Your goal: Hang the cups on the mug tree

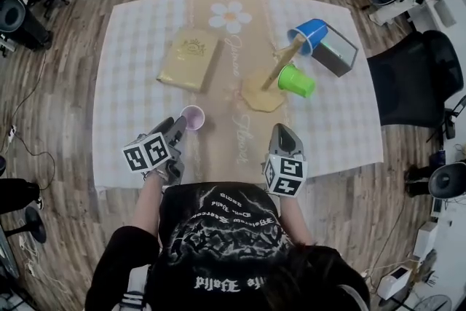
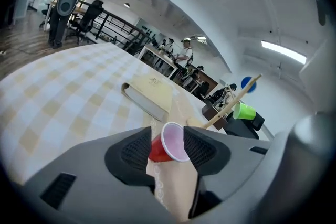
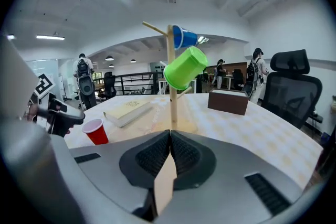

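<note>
The mug tree (image 1: 284, 63) is standing at about one o'clock of the tabletop's (image 1: 145, 33) middle. It is already carrying two cups: the blue cup (image 1: 310, 33) is hanging at its top and the green cup (image 1: 296, 81) on a lower peg. The red cup (image 1: 192, 117) is the one left, sitting upright at roughly eight o'clock from the tree's base, not yet lifted. The left gripper (image 1: 177, 126) is reaching for it from seven o'clock with fingers apart. The cup is sitting at the mouth of their gap and does not look squeezed. The right gripper (image 1: 285, 131) is hovering at six o'clock from the tree, fingers pressing together on nothing.
</note>
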Motion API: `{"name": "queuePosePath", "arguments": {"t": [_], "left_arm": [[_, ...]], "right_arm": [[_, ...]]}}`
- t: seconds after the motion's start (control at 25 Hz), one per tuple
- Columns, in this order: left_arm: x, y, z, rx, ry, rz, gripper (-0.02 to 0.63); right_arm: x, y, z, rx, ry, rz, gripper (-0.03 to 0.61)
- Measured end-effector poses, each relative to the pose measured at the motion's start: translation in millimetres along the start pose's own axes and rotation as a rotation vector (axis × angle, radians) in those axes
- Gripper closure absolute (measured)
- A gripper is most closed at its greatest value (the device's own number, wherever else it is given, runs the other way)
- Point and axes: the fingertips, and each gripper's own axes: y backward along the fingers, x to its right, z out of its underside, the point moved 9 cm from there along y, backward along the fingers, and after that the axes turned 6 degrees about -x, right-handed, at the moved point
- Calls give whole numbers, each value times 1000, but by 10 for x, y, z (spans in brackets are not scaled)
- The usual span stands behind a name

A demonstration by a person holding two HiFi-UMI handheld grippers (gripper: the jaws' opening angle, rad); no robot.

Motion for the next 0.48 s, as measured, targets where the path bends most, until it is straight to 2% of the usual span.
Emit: {"name": "queuePosePath", "arguments": {"t": [0.12,0.2,0.32,0.48], "left_arm": [[-54,-109,-54,-31,100,3,434],[-55,-190,-43,-68,138,12,436],[-41,-257,-3,-116,134,-17,451],[-53,-251,18,-113,153,-63,517]], "right_arm": [[71,30,231,-61,-42,21,571],[95,47,388,-99,-69,34,571],[98,73,533,-131,-96,37,571],[116,68,551,-140,-111,36,571]]}}
